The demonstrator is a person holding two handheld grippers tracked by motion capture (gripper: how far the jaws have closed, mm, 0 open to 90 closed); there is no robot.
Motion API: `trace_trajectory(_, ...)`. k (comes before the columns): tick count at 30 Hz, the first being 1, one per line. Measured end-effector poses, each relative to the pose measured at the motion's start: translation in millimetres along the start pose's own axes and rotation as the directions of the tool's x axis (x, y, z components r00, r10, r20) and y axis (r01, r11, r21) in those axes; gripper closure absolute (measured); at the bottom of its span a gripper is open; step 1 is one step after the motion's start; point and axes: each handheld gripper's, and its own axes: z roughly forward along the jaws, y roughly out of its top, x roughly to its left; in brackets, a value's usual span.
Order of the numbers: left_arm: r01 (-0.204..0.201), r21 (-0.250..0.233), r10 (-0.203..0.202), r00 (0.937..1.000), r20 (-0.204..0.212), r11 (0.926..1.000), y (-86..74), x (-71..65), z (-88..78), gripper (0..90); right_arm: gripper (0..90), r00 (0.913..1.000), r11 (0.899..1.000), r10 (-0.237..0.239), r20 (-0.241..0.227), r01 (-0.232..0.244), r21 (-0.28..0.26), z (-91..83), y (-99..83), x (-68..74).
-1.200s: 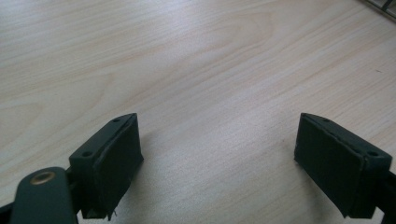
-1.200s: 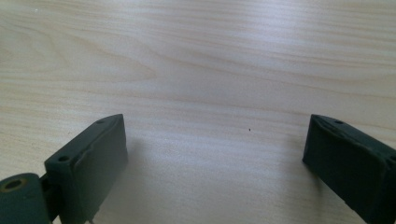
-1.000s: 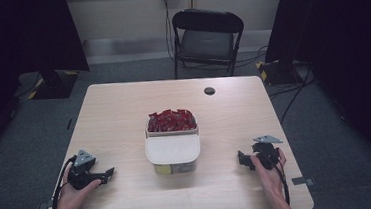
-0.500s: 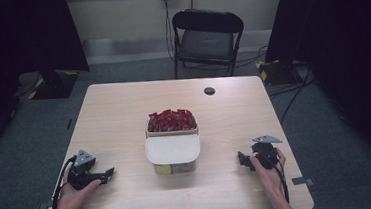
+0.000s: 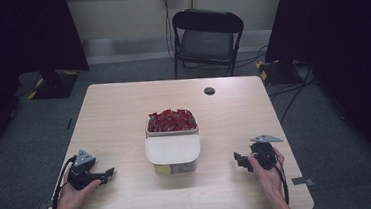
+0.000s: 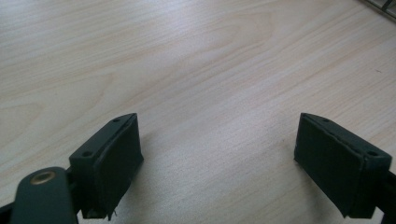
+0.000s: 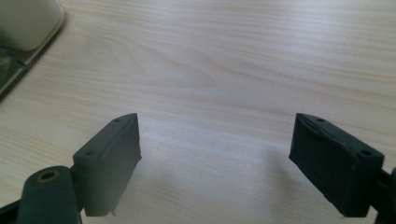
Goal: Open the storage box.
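A clear container point(image 5: 173, 155) stands in the middle of the light wooden table point(image 5: 119, 119), its pale lid point(image 5: 172, 149) lying across its near part and a heap of red packets point(image 5: 170, 120) showing in the uncovered far part.

The left gripper point(image 5: 108, 174) rests on the table near the front edge, well to the left of the container, pointing toward it. The right gripper point(image 5: 239, 160) rests well to the right of the container, also pointing inward.

The high view shows the whole layout: both hands, the container between them, a small dark round mark point(image 5: 209, 90) on the table beyond the container, and a black folding chair point(image 5: 206, 40) past the far edge.

The left gripper view gives what that view cannot: the left gripper point(image 6: 217, 163) has its jaws spread wide, with bare wood between them and nothing held.

In the right gripper view, the right gripper point(image 7: 215, 163) likewise stands open over bare wood and grips nothing; its jaws have just been closing a little. At the top left corner a rounded corner of the lid point(image 7: 28, 21) and the container wall point(image 7: 14, 70) below it appear, apart from the jaws.
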Motion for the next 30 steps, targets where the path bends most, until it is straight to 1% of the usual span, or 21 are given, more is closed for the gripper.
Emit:
trace_trajectory(2,0.0,0.0,0.0,1.0,0.0,1.0,0.0,0.0,0.0,14.2,15.1,1.0,1.0,-0.002,-0.007,0.002,-0.009,-2.3,2.3,1.8)
trace_trajectory(5,0.0,0.0,0.0,1.0,0.0,1.0,0.0,0.0,0.0,14.2,14.9,0.9994,1.0,-0.017,-0.031,0.016,-0.026,-5.4,5.2,5.6)
trace_trajectory(6,-0.004,0.001,0.004,1.0,-0.002,1.0,0.0,0.2,-0.2,14.1,14.9,0.9986,0.999,-0.024,-0.047,0.023,-0.026,-6.4,6.3,7.1)
trace_trajectory(7,-0.004,0.001,0.004,1.0,-0.002,1.0,0.0,0.2,-0.2,14.2,14.9,0.9978,0.999,-0.039,-0.053,0.037,-0.034,-7.9,7.5,9.4)
trace_trajectory(9,-0.004,0.001,0.004,1.0,-0.001,1.0,0.0,0.2,-0.2,14.2,14.8,0.9964,0.998,-0.052,-0.067,0.049,-0.044,-9.8,8.8,12.8)
trace_trajectory(11,-0.004,0.001,0.004,1.0,-0.002,1.0,0.0,0.2,-0.2,14.2,14.8,0.9939,0.997,-0.058,-0.094,0.054,-0.052,-11.7,10.5,16.9)
trace_trajectory(16,-0.001,0.0,0.001,1.0,0.0,1.0,0.0,0.1,-0.1,14.2,14.8,0.99,0.996,-0.06,-0.127,0.051,-0.077,-16.9,14.4,23.2)
trace_trajectory(18,-0.002,0.001,0.002,1.0,0.0,1.0,0.0,0.1,-0.1,14.2,14.8,0.987,0.995,-0.068,-0.146,0.056,-0.087,-18.4,16.1,27.1)
trace_trajectory(21,-0.004,0.001,0.004,1.0,-0.002,1.0,0.0,0.2,-0.2,14.1,14.8,0.9849,0.994,-0.075,-0.156,0.062,-0.085,-19.2,17.1,31.2)
trace_trajectory(22,0.0,0.0,0.0,1.0,0.0,1.0,0.0,0.0,0.0,14.2,14.9,0.9823,0.994,-0.08,-0.169,0.065,-0.091,-20.8,19.1,36.0)
trace_trajectory(25,-0.001,0.0,0.001,1.0,0.0,1.0,0.0,0.1,-0.1,14.2,14.9,0.9784,0.992,-0.091,-0.186,0.074,-0.098,-23.2,21.1,42.5)
trace_trajectory(30,-0.005,0.001,0.005,1.0,-0.002,1.0,0.0,0.3,-0.1,14.2,14.5,0.9672,0.988,-0.121,-0.223,0.096,-0.12,-27.1,23.9,54.5)
